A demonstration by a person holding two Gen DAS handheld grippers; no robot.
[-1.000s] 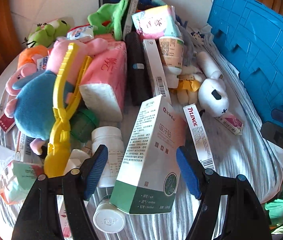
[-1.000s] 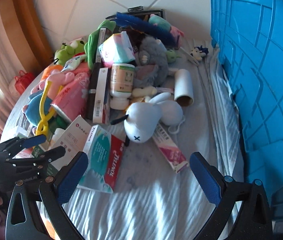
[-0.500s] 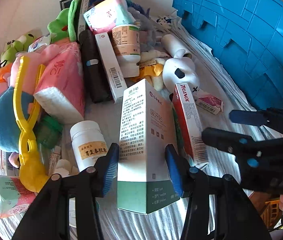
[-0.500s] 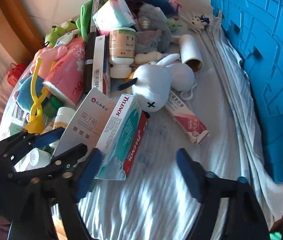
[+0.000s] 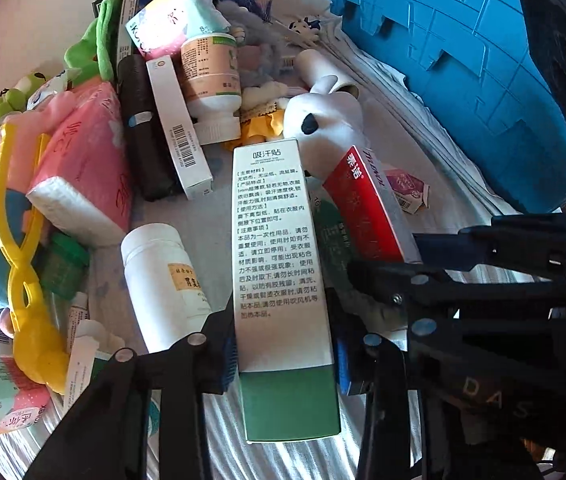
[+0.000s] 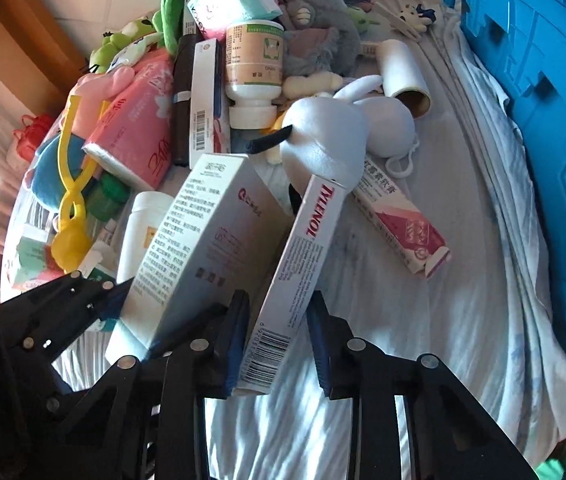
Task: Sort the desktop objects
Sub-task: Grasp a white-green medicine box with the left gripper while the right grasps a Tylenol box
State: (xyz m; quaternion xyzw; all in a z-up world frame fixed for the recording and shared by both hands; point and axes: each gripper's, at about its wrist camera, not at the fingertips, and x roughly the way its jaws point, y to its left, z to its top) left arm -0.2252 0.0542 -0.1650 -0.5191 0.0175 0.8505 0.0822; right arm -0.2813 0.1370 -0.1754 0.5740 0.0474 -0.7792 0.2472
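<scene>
Loomed at the right, hard ribbed plastic: blue crate (image 5: 463, 60). Lay rumpled underneath, striped white sheet (image 6: 463, 280). Sprawled soft and rounded beyond the cartons, white plush rabbit (image 6: 323, 140). Had just closed onto the flat-sided white-and-green carton (image 5: 279, 260), left gripper (image 5: 285, 356). Had just pinched narrow the glossy Tylenol box (image 6: 303, 272), right gripper (image 6: 279, 340). Seen only from the right: box's barcode end.

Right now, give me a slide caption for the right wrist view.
Right gripper clamps the Tylenol box beside the left gripper's white-and-green box, amid cluttered toys and bottles.
</scene>
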